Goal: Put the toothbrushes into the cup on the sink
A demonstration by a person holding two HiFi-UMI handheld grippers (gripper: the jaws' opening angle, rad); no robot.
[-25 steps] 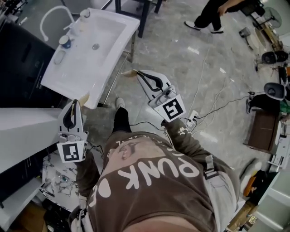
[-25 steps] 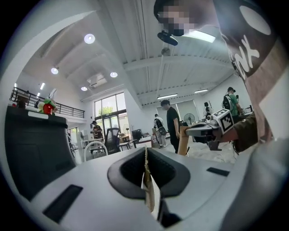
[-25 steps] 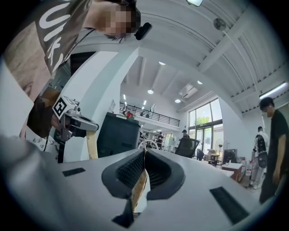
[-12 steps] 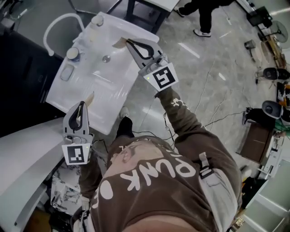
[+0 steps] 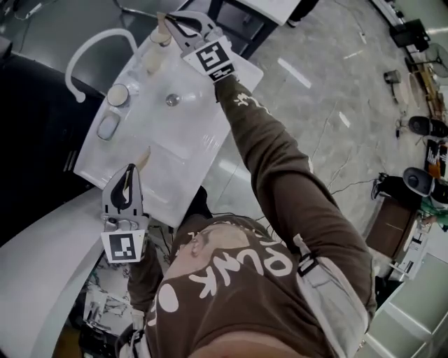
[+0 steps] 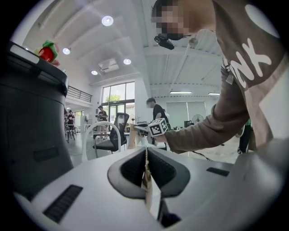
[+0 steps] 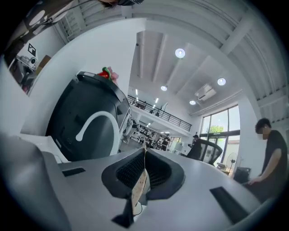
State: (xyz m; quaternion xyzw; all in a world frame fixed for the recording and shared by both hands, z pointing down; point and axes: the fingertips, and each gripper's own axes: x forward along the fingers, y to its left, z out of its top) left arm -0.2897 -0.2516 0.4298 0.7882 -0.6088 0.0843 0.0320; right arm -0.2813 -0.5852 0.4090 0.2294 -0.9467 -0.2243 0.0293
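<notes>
A white sink [image 5: 183, 143] fills the upper left of the head view. My right gripper [image 5: 170, 17] reaches over its far corner, shut on a tan toothbrush [image 5: 162, 22] whose end hangs just above a pale cup [image 5: 155, 53]. In the right gripper view the same brush [image 7: 140, 182] sits pinched between the closed jaws. My left gripper [image 5: 130, 170] hovers at the sink's near edge, shut on a second tan toothbrush [image 5: 143, 155], which shows as a thin strip [image 6: 146, 180] in the left gripper view. From there the right gripper's marker cube [image 6: 158, 127] is visible.
A curved white faucet [image 5: 87, 45] rises at the sink's left side. A small round container [image 5: 117, 94] and a soap dish [image 5: 108, 127] sit on the sink's left rim, the drain [image 5: 172, 100] mid-basin. A dark cabinet [image 5: 31, 133] stands left; cables lie on the floor to the right.
My right gripper has travelled from over the floor beside the sink, across the basin, to the far corner by the cup, carrying its toothbrush. The left gripper has stayed by the near edge.
</notes>
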